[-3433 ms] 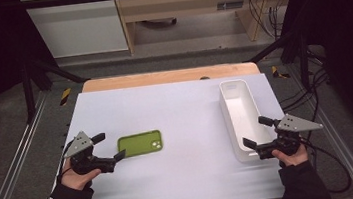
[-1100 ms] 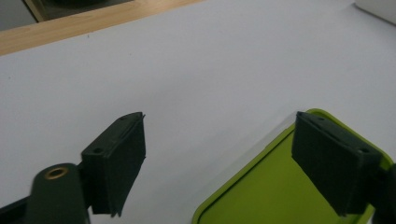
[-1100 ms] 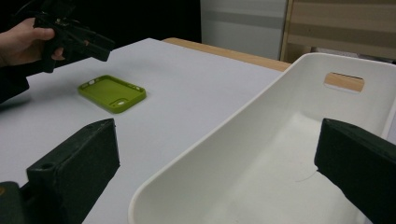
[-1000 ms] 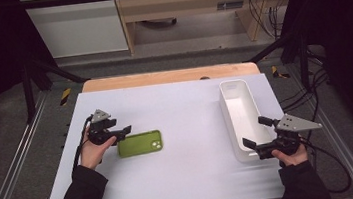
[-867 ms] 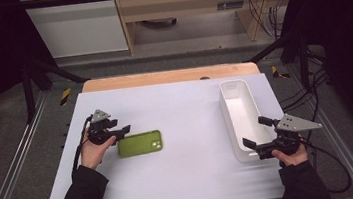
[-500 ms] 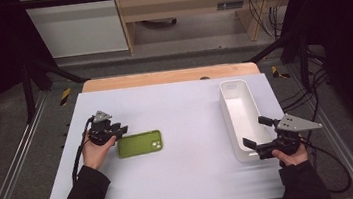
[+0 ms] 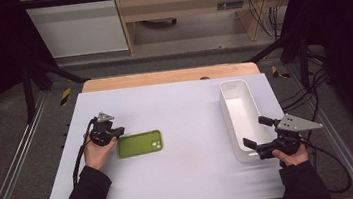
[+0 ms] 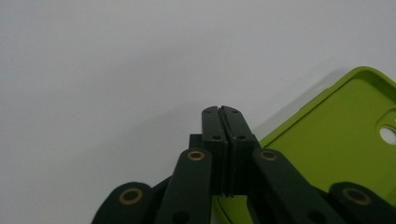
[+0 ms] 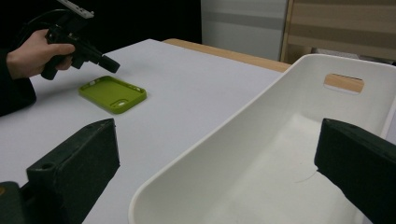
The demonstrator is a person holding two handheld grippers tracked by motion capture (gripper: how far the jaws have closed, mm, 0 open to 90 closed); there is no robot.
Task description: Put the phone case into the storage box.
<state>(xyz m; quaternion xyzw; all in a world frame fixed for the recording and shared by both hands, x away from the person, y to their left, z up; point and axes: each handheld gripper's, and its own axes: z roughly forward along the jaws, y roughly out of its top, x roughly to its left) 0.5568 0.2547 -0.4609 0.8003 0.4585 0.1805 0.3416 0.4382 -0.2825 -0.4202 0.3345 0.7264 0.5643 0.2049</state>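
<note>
Left gripper (image 7: 118, 132) sits at centre left of the high view, jaws pressed flat together with nothing between them after closing just now, tips hovering at the left edge of the green phone case (image 7: 140, 143). From its own camera, the shut tips (image 8: 222, 112) sit low in the middle of the frame, the case (image 8: 345, 140) filling the lower right.

On to the biggest thing: the white table (image 7: 188, 178) spreads across the frame. Next down, the white tray (image 7: 239, 117) stands at right of centre, long side running up the picture. Right gripper (image 7: 254, 132), lower right, has its jaws spread wide across the tray's near end. Smallest, the case lies flat, left of centre, well apart from the tray.
</note>
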